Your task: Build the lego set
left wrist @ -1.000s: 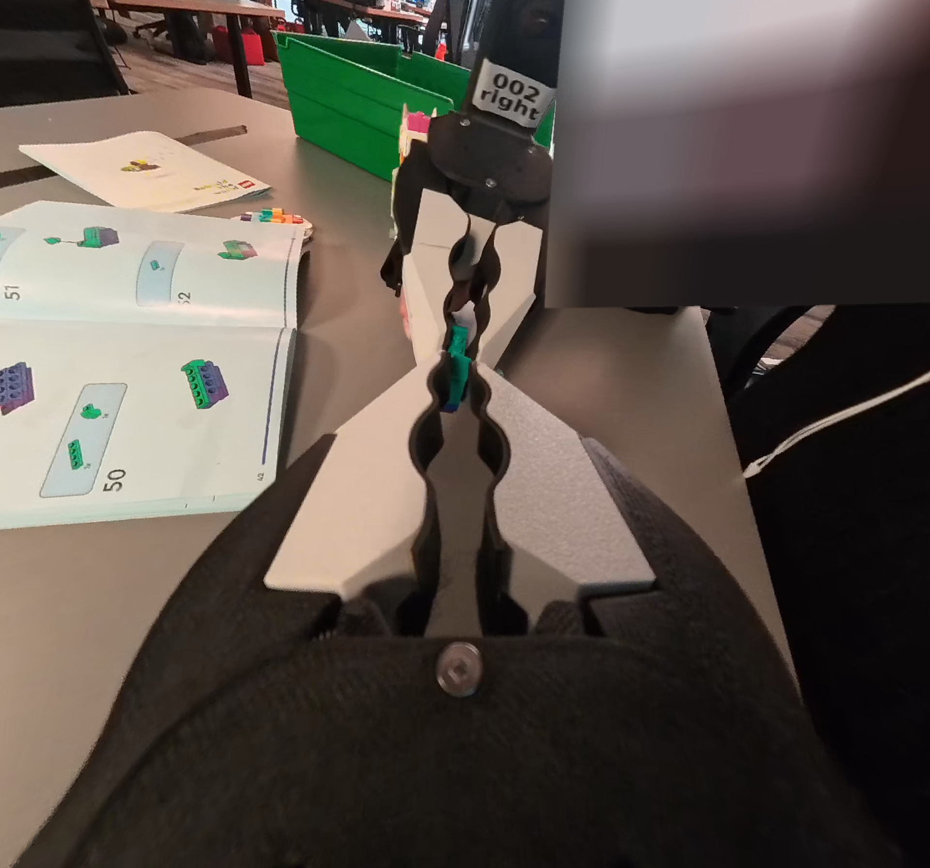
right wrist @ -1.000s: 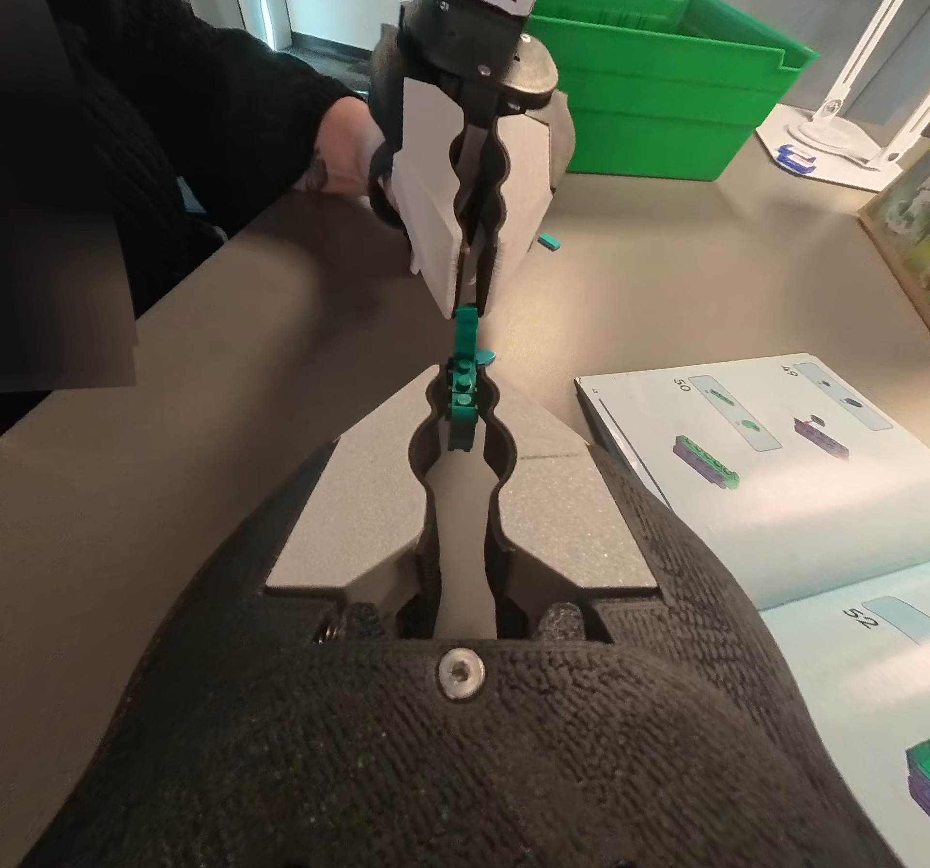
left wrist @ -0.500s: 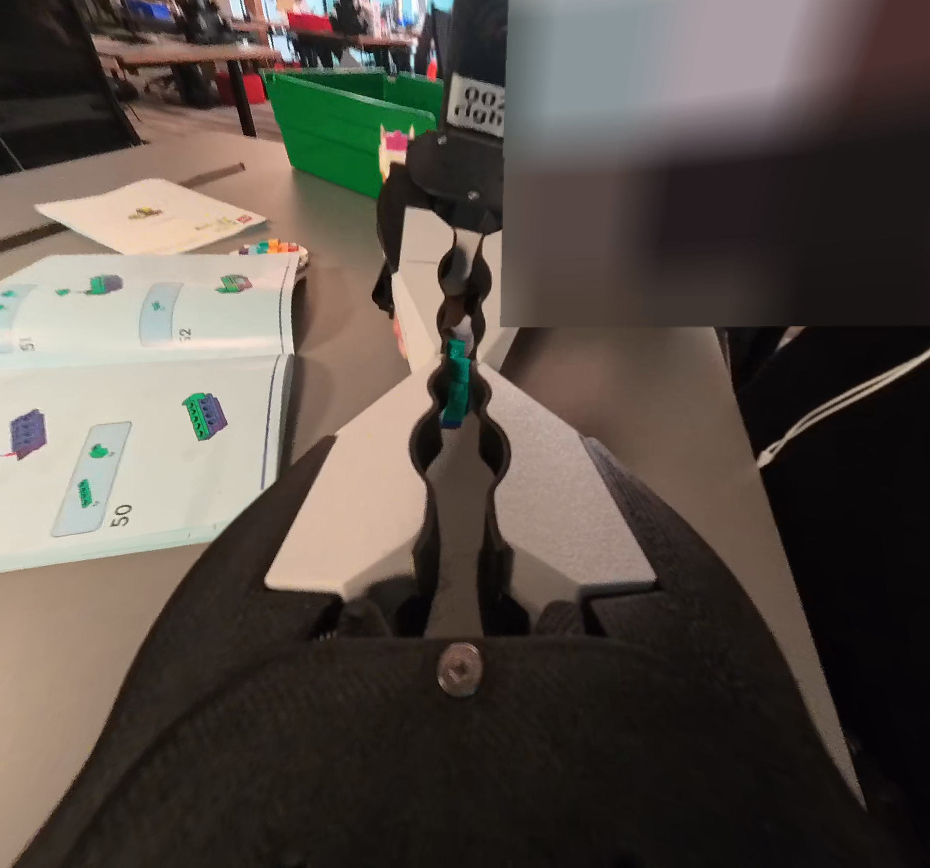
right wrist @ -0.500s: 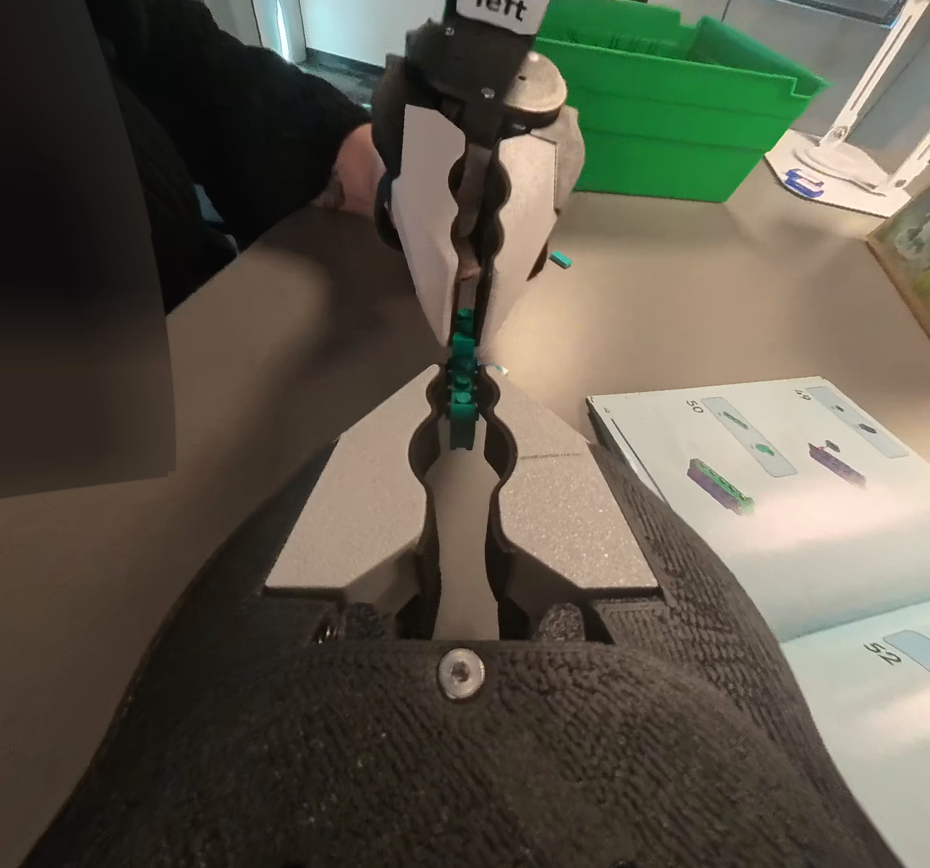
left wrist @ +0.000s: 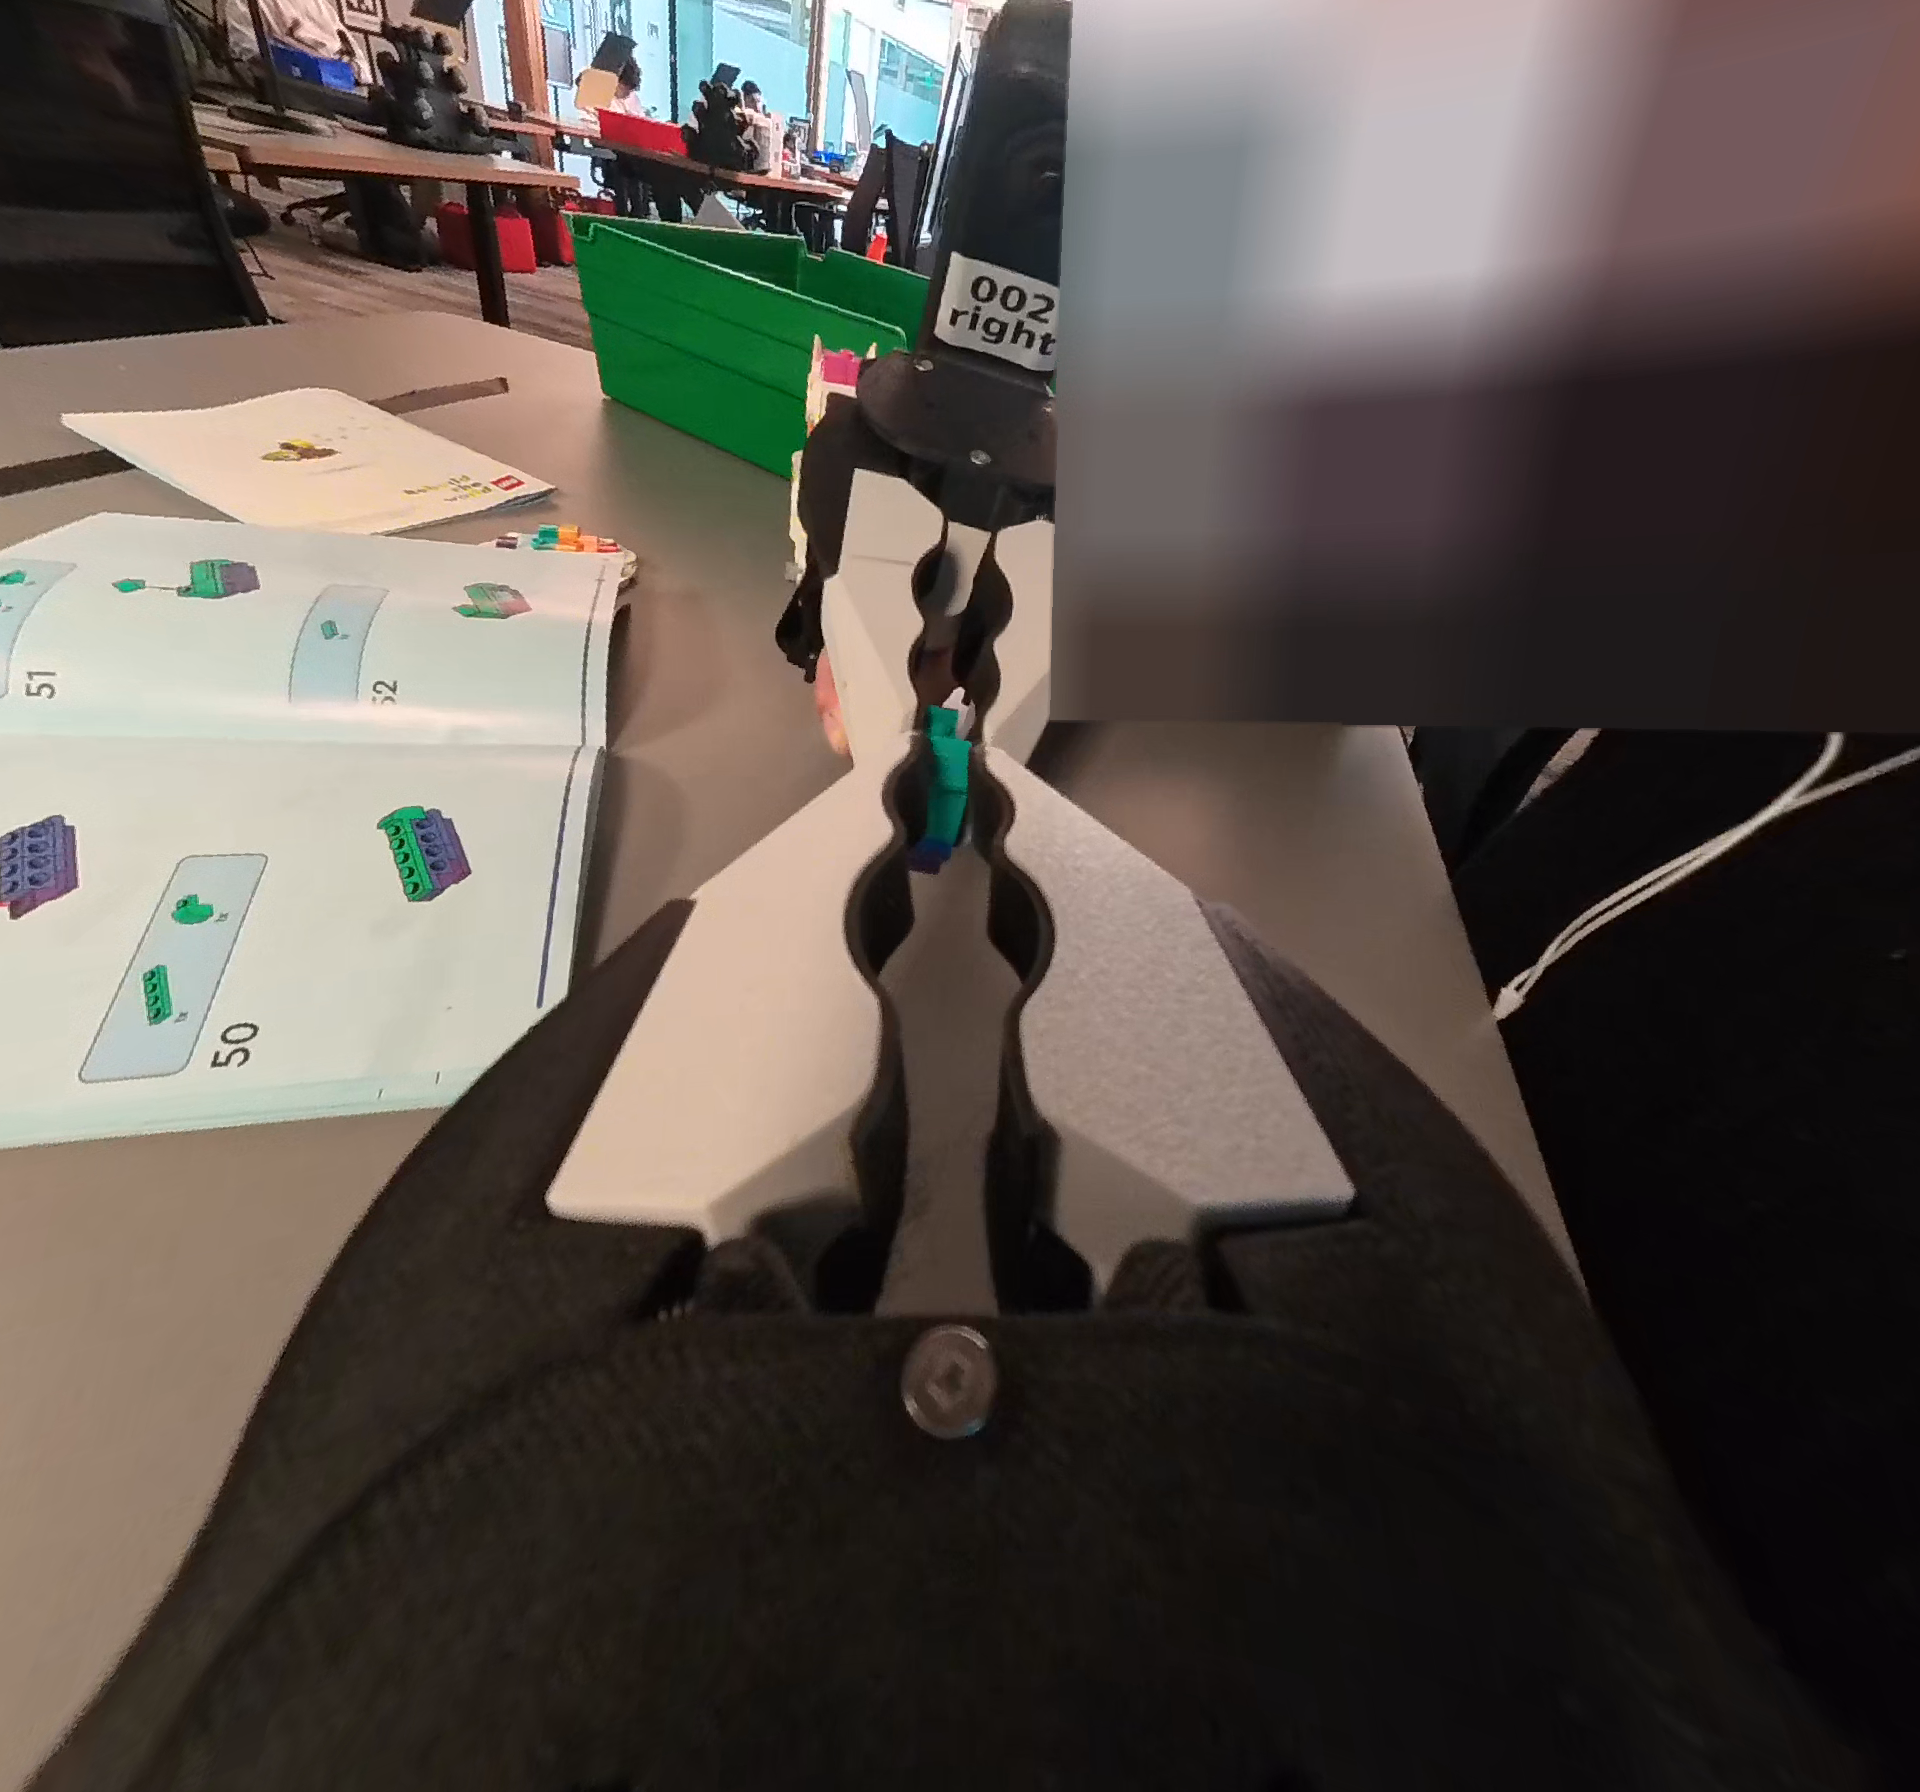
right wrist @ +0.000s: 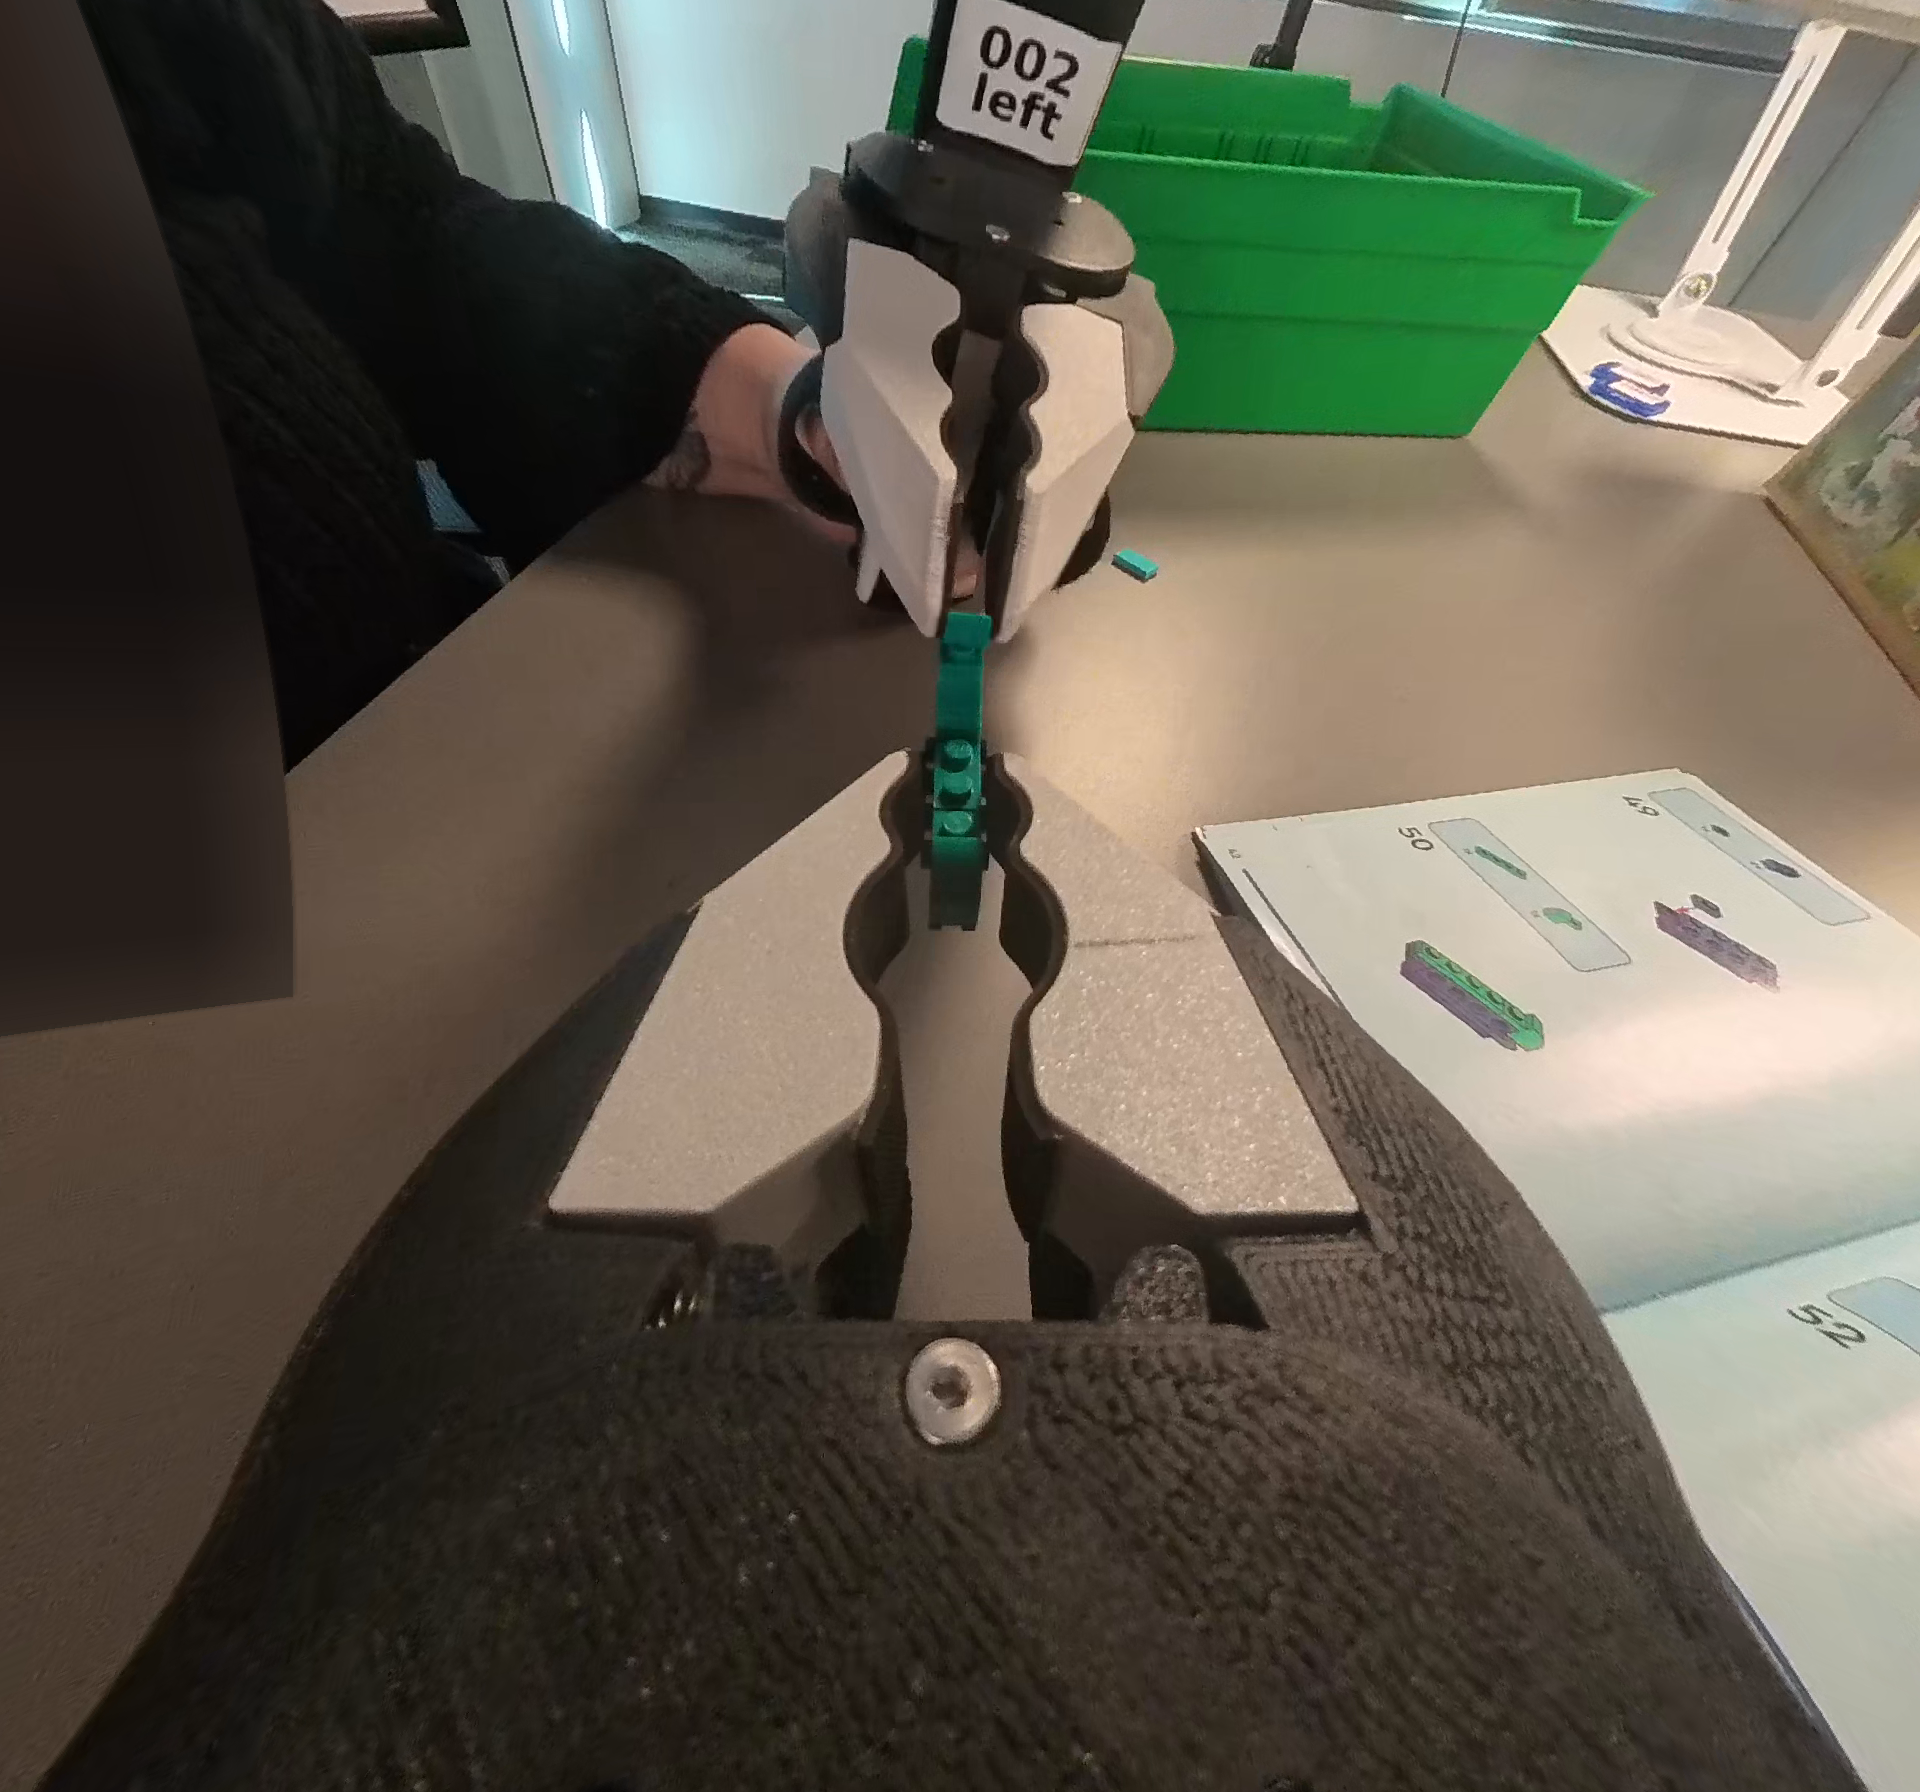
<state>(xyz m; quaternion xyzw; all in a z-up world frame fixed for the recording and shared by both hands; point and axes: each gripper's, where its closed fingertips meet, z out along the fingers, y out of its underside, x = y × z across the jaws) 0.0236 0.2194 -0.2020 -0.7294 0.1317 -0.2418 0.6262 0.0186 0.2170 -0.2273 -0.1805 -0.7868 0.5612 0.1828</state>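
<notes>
My left gripper [left wrist: 943, 768] is shut on a thin green lego piece [left wrist: 948, 786] with a purple bit at its near end. In the right wrist view it [right wrist: 964, 622] comes from above and pinches the top of that green piece [right wrist: 961, 688]. My right gripper [right wrist: 954, 812] is shut on a green studded brick [right wrist: 956, 823]. The thin piece reaches down to this brick. I cannot tell whether they are joined. In the left wrist view the right gripper [left wrist: 951, 703] faces mine tip to tip. Both are held above the grey table [right wrist: 1299, 620].
An open instruction manual [left wrist: 291, 807] lies left of the grippers and shows in the right wrist view [right wrist: 1621, 994]. A green bin [right wrist: 1351, 288] stands behind. A booklet [left wrist: 312, 464], several small coloured pieces [left wrist: 561, 537], a loose teal piece [right wrist: 1135, 565] and a white stand [right wrist: 1714, 329] are on the table. A hand [right wrist: 748, 433] holds the left gripper. My left and right fingertips are right by each other.
Half a second ago the two gripper tips were pressed close together. Now they stand a little farther apart, with more of the thin green piece showing between them. Both stay shut.
</notes>
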